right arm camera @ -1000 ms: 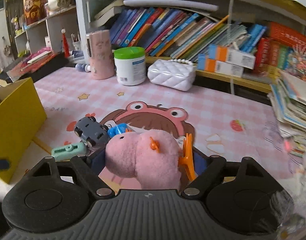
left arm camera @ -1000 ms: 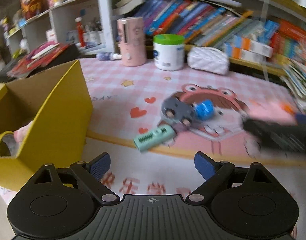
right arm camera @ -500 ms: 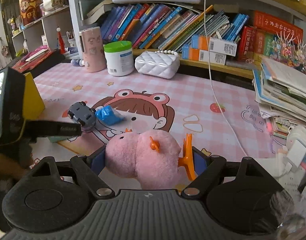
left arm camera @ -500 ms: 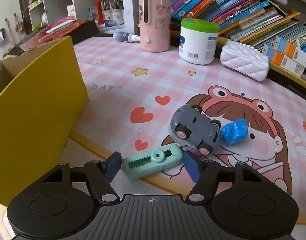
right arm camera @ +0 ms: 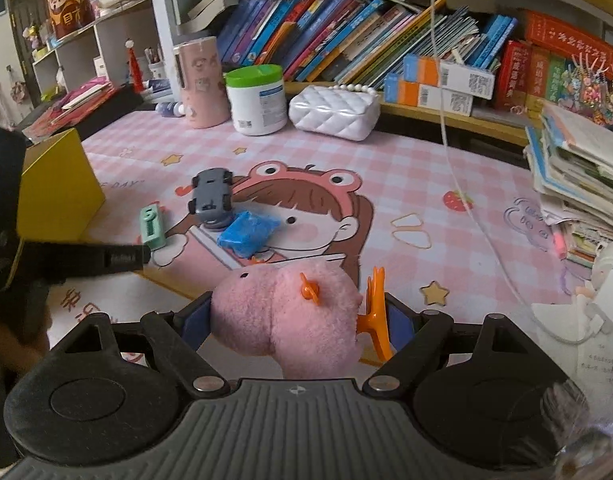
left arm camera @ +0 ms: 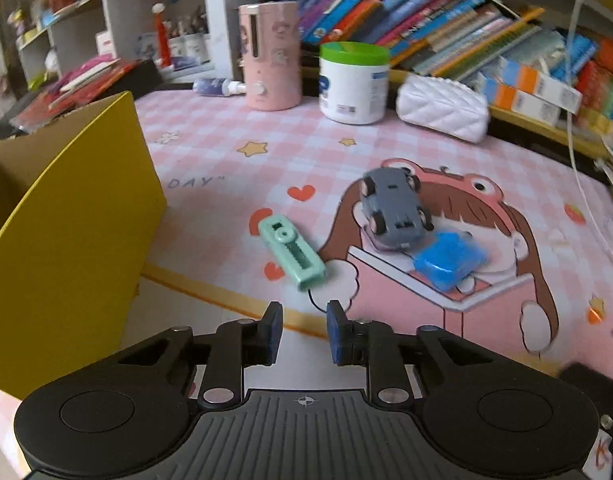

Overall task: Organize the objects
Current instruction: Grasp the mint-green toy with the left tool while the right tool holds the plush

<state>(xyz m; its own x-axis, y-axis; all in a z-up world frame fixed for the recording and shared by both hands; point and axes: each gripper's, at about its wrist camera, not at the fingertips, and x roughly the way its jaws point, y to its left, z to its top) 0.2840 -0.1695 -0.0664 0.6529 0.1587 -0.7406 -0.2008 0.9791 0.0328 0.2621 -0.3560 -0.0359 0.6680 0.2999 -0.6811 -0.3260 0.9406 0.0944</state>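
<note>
A: Status of the left gripper [left arm camera: 304, 334]?

B: Jaws have just been closing and nothing is caught between them. A narrow gap is left, with bare mat showing through it. The green clip [left arm camera: 291, 253] lies just beyond the fingertips, flat on the pink mat [left arm camera: 210, 152], apart from the pads.

A: Orientation?

B: Long axis runs diagonally, near end toward the fingers, far end up and left toward the yellow box [left arm camera: 66, 216]. So it is pointed roughly along the gripper's line, not across it. In the right wrist view the left fingertip is seen just beside the clip's near end [right arm camera: 153, 227]; contact cannot be told.

A: Right side?

B: The right gripper [right arm camera: 294, 320] is clamped on the pink plush toy [right arm camera: 286, 316]. The grey toy car [left arm camera: 394, 206] and blue packet [left arm camera: 450, 262] lie further right. The left hand is judged nearer the clip.
</note>
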